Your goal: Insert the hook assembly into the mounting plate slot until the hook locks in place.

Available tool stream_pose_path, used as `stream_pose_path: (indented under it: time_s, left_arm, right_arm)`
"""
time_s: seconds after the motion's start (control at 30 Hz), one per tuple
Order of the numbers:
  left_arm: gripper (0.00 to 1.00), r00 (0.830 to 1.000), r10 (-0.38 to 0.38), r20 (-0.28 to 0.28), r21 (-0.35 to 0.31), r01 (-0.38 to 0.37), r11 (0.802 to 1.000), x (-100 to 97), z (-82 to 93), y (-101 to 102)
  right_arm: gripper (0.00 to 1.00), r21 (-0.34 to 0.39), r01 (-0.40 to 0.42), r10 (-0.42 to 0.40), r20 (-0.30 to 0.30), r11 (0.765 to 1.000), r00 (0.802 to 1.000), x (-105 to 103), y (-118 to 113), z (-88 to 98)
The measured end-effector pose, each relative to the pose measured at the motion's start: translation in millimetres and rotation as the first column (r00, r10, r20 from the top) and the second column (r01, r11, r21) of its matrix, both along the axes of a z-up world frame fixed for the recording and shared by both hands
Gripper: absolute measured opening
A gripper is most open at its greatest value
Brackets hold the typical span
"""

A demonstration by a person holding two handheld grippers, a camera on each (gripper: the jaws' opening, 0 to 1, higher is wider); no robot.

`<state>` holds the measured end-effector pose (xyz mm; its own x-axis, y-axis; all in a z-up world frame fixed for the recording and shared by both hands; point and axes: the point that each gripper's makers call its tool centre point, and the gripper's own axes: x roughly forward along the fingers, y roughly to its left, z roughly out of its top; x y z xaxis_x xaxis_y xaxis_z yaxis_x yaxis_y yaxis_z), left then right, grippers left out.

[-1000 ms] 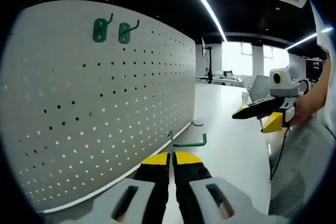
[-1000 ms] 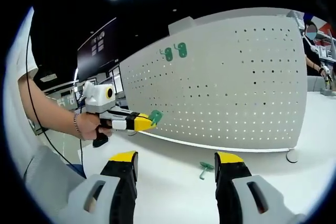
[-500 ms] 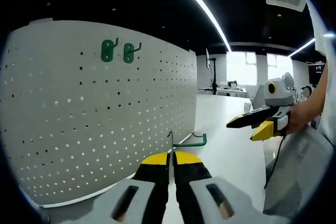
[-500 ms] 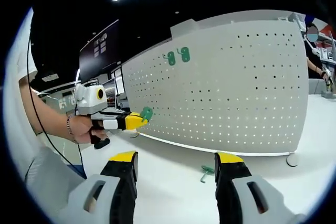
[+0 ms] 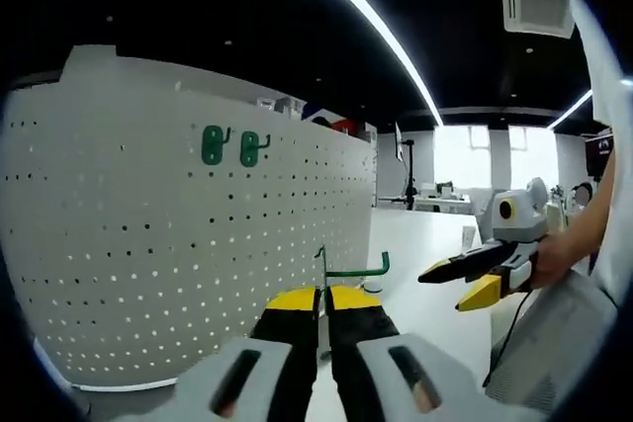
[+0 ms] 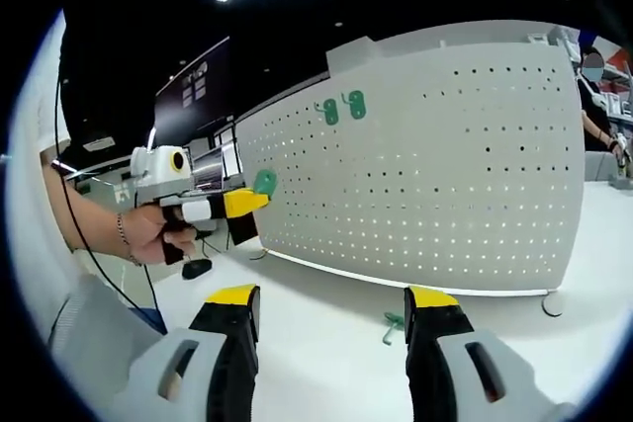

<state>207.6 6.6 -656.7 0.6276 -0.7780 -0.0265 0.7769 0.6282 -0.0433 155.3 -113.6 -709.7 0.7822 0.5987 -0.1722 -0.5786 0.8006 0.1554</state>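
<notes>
A white pegboard (image 5: 198, 244) stands upright on the white table, with two green hooks (image 5: 234, 145) mounted near its top; they also show as green hooks (image 6: 342, 107) on the pegboard (image 6: 445, 185) in the right gripper view. My left gripper (image 5: 322, 300) is shut on a green hook (image 5: 356, 269), held in the air in front of the board. The right gripper view shows that left gripper (image 6: 252, 200) with the green hook plate (image 6: 264, 182) at its tip. My right gripper (image 6: 333, 308) is open with nothing between its jaws. Another green hook (image 6: 392, 324) lies on the table below it.
The white table (image 6: 326, 343) runs along the board's foot. A person's hand and sleeve (image 6: 119, 244) hold the left gripper. Far off are desks and windows (image 5: 445, 160). The right gripper (image 5: 485, 264) appears at the right of the left gripper view.
My left gripper has risen with the green hook and swung to face the pegboard more squarely. My right gripper stayed open and nearly still.
</notes>
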Motion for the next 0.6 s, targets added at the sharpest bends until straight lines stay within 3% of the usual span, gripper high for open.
stream_pose_path:
  time_s: [0.23, 0.6]
  left_arm:
    - [0.02, 0.999, 0.008, 0.037, -0.015, -0.007, 1.000, -7.3, 18.0, 1.8]
    - [0.02, 0.999, 0.005, 0.032, -0.018, -0.004, 1.000, -9.8, 14.8, -1.8]
  right_arm:
    - [0.57, 0.007, -0.006, 0.006, 0.010, 1.000, 1.000, -1.1, 0.8, 3.4]
    - [0.57, 0.015, -0.007, 0.007, 0.028, 1.000, 1.000, -1.1, 1.6, 9.8]
